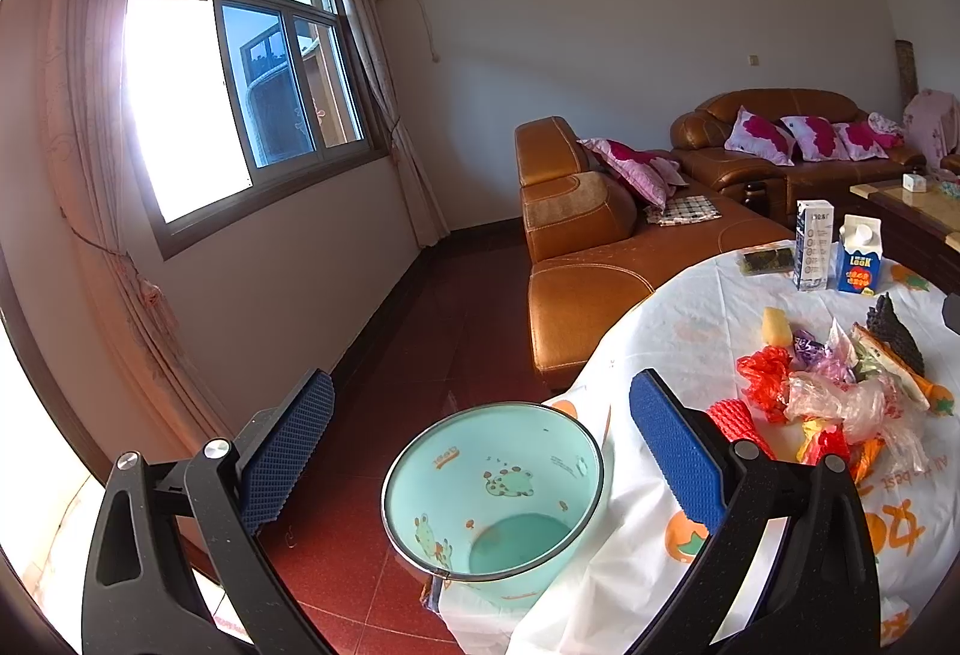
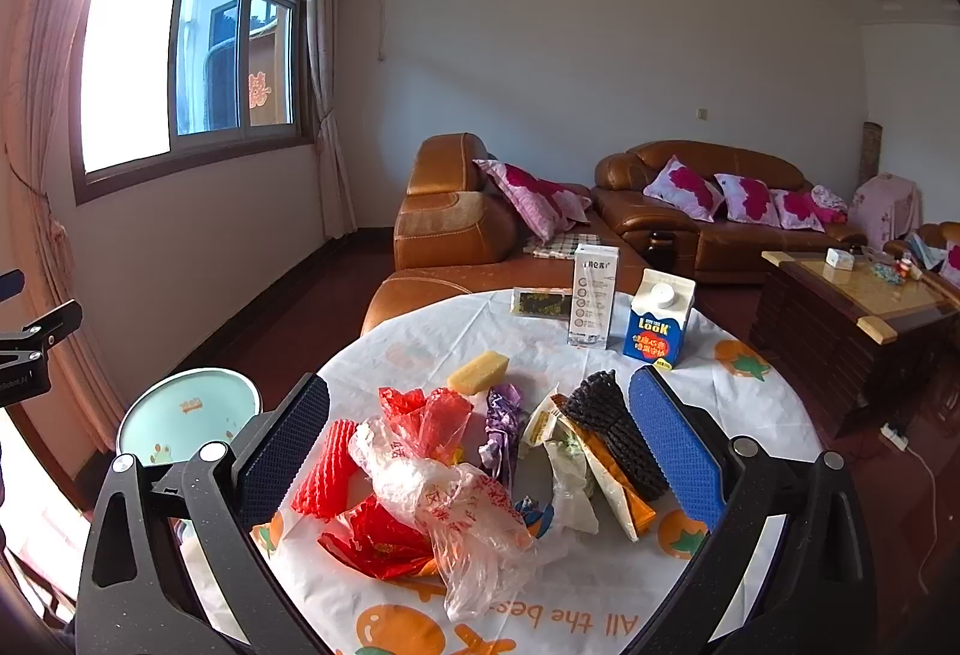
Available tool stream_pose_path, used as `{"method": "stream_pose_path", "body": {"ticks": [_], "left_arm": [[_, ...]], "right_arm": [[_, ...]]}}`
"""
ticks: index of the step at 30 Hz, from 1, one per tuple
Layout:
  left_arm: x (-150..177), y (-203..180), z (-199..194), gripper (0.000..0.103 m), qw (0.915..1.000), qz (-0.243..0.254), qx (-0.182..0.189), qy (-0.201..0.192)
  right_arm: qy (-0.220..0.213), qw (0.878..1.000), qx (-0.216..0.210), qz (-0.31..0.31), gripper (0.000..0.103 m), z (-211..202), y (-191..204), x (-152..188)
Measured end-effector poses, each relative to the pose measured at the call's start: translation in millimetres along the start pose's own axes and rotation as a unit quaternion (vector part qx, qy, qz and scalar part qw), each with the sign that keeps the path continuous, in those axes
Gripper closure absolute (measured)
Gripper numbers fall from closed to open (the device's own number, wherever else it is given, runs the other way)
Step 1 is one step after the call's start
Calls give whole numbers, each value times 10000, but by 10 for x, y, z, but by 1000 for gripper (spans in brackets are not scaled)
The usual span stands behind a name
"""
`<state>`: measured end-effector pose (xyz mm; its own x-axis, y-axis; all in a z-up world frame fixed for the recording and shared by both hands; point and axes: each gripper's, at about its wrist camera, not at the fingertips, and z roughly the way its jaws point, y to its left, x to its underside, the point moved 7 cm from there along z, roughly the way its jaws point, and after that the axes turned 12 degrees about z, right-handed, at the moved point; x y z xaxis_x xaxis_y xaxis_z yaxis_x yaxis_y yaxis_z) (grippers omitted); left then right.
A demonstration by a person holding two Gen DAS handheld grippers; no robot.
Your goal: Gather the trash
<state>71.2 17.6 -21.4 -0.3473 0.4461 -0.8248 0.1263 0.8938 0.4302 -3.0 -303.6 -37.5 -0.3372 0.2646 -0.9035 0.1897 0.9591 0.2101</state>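
We had the left gripper [image 1: 480, 451] hanging over the floor with its jaws spread wide and nothing between them, and the mint-green bin [image 1: 498, 499] sat right below, framed by the two blue pads, standing on the red floor tiles against the edge of the surface [image 1: 678, 319]. It looked empty from up there. Our right gripper [image 2: 480, 445] hovered above the trash pile, jaws also wide apart, gripping nothing. Between those pads we saw the clear plastic bag [image 2: 456, 511] lying over red wrappers [image 2: 378, 541], with the red foam net [image 2: 327, 469] to the left, a purple wrapper [image 2: 504, 421] behind, and the black foam net [image 2: 618, 433] on the right. Farther back stood the blue milk carton [image 2: 657, 319] beside the white carton [image 2: 594, 295], both upright.
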Motion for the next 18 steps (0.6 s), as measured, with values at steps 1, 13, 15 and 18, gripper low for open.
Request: {"method": "stream_pose_path", "body": {"ticks": [1, 13, 15, 18], "left_arm": [[0, 4, 1, 6, 10000, 0, -4, 0], [-2, 7, 1, 6, 10000, 3, -2, 2], [1, 18, 2, 6, 10000, 2, -12, 1], [1, 32, 14, 6, 10000, -5, -19, 9]], "right_arm": [[1, 10000, 1, -4, 5, 0, 1, 0], [-6, 10000, -8, -25, 5, 15, 25, 50], [2, 10000, -7, -27, 5, 12, 27, 48], [-6, 10000, -14, -27, 5, 11, 27, 43]]}}
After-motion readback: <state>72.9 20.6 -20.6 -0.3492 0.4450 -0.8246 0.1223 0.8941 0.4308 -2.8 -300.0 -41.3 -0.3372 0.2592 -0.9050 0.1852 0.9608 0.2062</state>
